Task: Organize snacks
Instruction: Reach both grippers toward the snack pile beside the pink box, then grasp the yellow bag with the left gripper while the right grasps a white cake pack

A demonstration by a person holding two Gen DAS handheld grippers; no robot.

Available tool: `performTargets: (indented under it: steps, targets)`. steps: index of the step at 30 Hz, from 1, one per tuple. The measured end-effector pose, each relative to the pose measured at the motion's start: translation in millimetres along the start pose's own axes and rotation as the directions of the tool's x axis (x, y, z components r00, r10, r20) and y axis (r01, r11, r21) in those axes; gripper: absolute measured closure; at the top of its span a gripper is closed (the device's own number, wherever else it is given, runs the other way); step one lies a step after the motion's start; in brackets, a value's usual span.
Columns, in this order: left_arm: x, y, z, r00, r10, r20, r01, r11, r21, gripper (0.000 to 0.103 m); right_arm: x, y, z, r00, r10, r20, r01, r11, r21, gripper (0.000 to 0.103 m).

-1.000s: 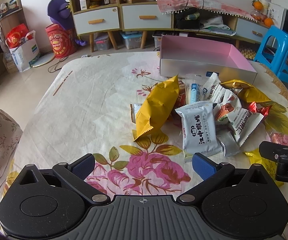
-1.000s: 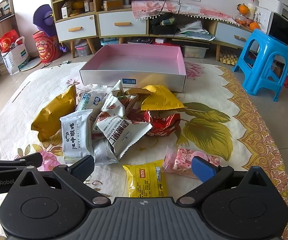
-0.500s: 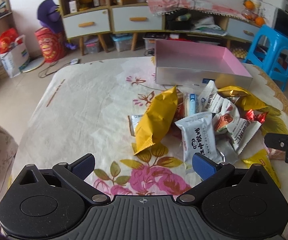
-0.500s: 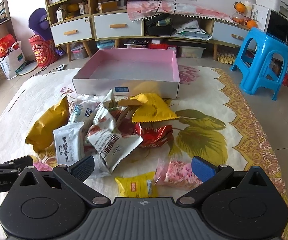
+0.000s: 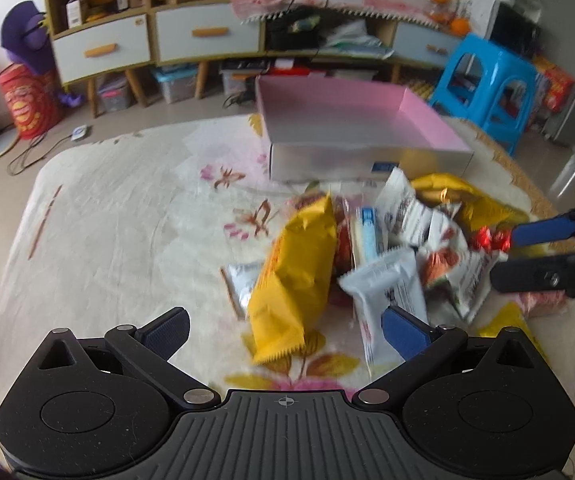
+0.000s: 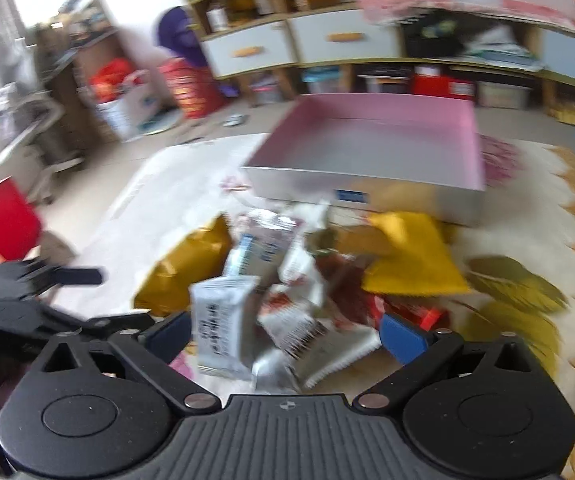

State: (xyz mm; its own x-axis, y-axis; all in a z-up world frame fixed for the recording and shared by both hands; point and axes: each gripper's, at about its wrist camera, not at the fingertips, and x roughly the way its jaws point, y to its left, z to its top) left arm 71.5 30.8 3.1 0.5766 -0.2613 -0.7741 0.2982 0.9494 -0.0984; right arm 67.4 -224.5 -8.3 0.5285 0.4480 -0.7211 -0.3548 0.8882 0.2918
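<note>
A pile of snack packets lies on the flowered cloth in front of an empty pink box [image 5: 351, 116] [image 6: 375, 144]. A long yellow bag [image 5: 295, 276] [image 6: 183, 268] lies at the pile's left, a white packet [image 5: 387, 292] [image 6: 219, 320] beside it, and a flat yellow packet [image 6: 411, 260] at the right. My left gripper [image 5: 285, 330] is open and empty, just short of the yellow bag and white packet. My right gripper [image 6: 285, 334] is open and empty, low over the white and silver packets; it also shows at the right of the left wrist view [image 5: 503, 256].
Low cabinets with drawers [image 5: 203, 36] stand along the back wall. A blue plastic stool [image 5: 487, 80] stands at the back right beside the table. A red drum [image 5: 27, 100] and bags sit on the floor at the left.
Both grippers have moved forward toward the pile and both views are now blurred. The right gripper has swung left over the white packets. Both stay open and empty.
</note>
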Motion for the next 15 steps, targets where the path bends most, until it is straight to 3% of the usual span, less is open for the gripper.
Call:
performTargets:
  steps: [5,7,15]
  targets:
    - [17,17,-9,0.993,-0.101,0.068,0.104,0.994,-0.037,0.004,16,-11,-7,0.998,0.057,-0.002,-0.057,0.998,-0.027,0.03]
    - [24,22,-13,0.99,-0.119,0.077,0.124,0.991,-0.058,0.009,19,-19,-12,0.998,0.06,-0.019,-0.06,0.998,-0.011,0.043]
    - [45,41,-24,0.984,-0.163,0.071,0.17,0.978,-0.121,0.032,25,-39,-21,0.998,0.056,-0.031,-0.055,0.998,0.021,0.055]
